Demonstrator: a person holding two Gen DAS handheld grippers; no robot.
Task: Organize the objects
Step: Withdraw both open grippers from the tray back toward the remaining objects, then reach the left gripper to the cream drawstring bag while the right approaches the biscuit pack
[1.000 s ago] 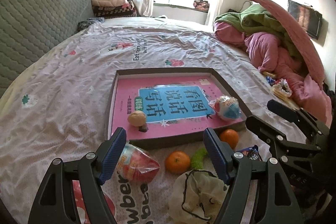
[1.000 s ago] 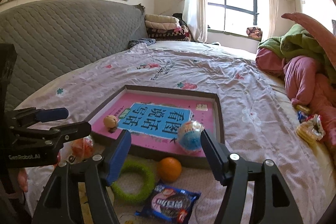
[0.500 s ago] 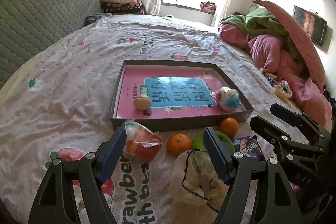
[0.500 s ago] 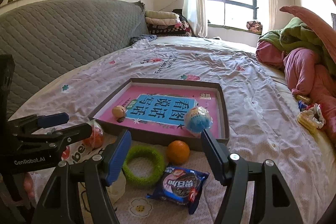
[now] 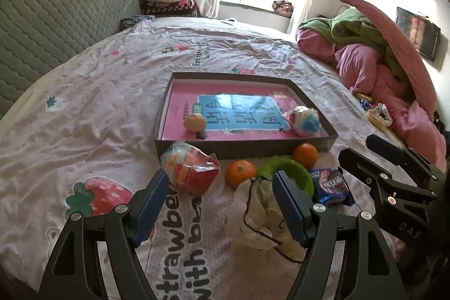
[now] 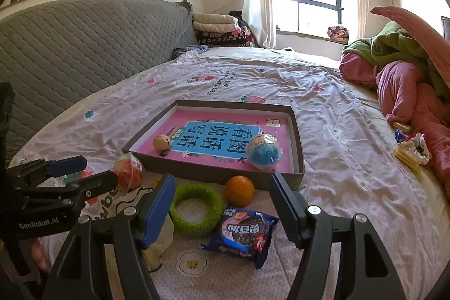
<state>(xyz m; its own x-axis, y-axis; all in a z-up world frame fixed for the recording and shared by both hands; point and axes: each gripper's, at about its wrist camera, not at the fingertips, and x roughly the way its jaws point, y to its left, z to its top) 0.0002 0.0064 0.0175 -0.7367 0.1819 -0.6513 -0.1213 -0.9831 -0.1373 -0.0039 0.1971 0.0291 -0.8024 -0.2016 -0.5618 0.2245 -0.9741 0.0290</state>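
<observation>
A shallow brown box [image 5: 244,150] [image 6: 208,175] with a pink book inside lies on the bed. In it sit a small tan ball [image 5: 194,122] [image 6: 161,142] and a wrapped blue-white ball [image 5: 306,120] [image 6: 263,152]. In front of the box lie a red wrapped snack [image 5: 191,172] [image 6: 128,173], two oranges [image 5: 240,173] [image 5: 305,155] [image 6: 239,190], a green fuzzy ring [image 5: 292,169] [image 6: 195,208], a blue cookie pack [image 5: 332,184] [image 6: 243,232] and a white drawstring bag [image 5: 258,218]. My left gripper [image 5: 219,204] stands open just short of the snack and bag. My right gripper [image 6: 222,207] stands open over the ring and cookie pack.
A grey quilted headboard [image 6: 70,47] runs along the left. Pink and green bedding [image 5: 374,58] is heaped at the right, with small wrapped items [image 6: 410,151] beside it. Folded blankets [image 6: 216,30] are stacked at the far end near the window.
Both grippers have drawn back toward me from the box, so the loose items in front of it sit farther ahead and more of them show. Jaws stay as wide as before.
</observation>
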